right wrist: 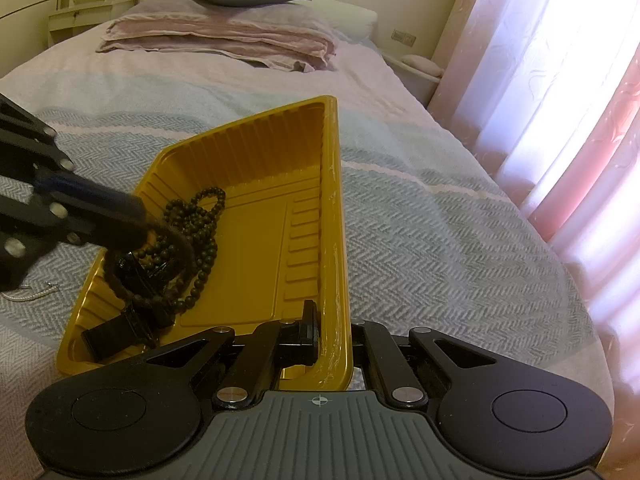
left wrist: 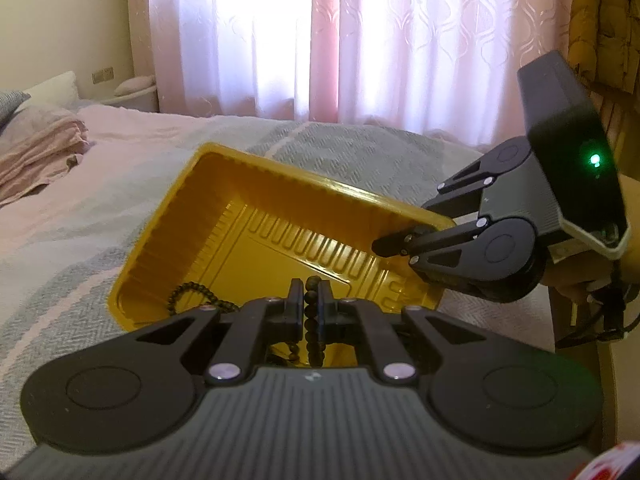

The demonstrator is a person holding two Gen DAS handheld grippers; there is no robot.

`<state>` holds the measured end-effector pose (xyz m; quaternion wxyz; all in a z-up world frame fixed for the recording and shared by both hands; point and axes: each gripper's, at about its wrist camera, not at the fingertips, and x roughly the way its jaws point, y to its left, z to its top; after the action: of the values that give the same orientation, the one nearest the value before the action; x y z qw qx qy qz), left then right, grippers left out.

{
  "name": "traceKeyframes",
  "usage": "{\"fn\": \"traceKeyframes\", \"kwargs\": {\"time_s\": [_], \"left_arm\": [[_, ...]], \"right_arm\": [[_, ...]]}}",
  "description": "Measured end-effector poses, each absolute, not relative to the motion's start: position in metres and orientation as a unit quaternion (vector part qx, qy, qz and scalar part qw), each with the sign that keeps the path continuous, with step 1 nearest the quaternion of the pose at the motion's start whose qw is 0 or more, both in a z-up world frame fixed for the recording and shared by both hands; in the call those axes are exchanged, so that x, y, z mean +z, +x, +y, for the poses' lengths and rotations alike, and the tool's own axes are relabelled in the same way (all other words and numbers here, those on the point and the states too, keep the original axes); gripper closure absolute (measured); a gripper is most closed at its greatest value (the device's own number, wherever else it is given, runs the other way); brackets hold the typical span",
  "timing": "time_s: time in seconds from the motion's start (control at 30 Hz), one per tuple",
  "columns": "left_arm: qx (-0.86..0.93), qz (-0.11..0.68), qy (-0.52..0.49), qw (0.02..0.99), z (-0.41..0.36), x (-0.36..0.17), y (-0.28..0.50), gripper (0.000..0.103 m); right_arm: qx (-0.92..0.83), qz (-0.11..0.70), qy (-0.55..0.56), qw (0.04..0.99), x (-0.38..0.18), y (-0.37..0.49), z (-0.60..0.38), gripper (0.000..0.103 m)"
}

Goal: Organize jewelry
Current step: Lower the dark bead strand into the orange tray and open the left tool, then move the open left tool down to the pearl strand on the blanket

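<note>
Your left tool (left wrist: 313, 300) has bare tray floor ahead of its tips, but the yellow tray (left wrist: 224, 184) walls box it in on all sides. The bead strand (right wrist: 204, 216) and a dark clip (right wrist: 112, 336) crowd the corner right under it. Your right tool (right wrist: 334, 336) straddles the tray's near rim, blocking that edge. Past the tray, the bed (right wrist: 440, 240) is open; folded blankets (right wrist: 224, 40) sit far off.
</note>
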<state>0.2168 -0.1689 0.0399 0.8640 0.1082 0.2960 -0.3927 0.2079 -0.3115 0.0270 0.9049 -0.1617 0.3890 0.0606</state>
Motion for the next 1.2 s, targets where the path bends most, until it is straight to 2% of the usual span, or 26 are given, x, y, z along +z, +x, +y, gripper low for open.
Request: {"fn": "traceKeyframes", "kwargs": {"time_s": [0.13, 0.27, 0.4, 0.73, 1.2], "left_arm": [[-0.391, 0.298, 0.112, 0.863, -0.174, 0.032, 0.219, 0.097], [-0.386, 0.313, 0.102, 0.862, -0.174, 0.024, 0.221, 0.090], [-0.374, 0.308, 0.095, 0.870, -0.157, 0.029, 0.220, 0.090], [-0.265, 0.292, 0.073, 0.916, -0.061, 0.054, 0.201, 0.085], [-0.122, 0.338, 0.064, 0.931, 0.051, 0.015, 0.138, 0.080]], "right_arm": [[0.061, 0.389, -0.162, 0.905, 0.027, 0.208, -0.312, 0.100], [0.061, 0.390, -0.161, 0.905, 0.026, 0.208, -0.312, 0.100], [0.061, 0.389, -0.161, 0.905, 0.027, 0.208, -0.312, 0.100], [0.060, 0.387, -0.161, 0.906, 0.025, 0.207, -0.312, 0.100], [0.059, 0.387, -0.162, 0.906, 0.026, 0.206, -0.312, 0.100]]}}
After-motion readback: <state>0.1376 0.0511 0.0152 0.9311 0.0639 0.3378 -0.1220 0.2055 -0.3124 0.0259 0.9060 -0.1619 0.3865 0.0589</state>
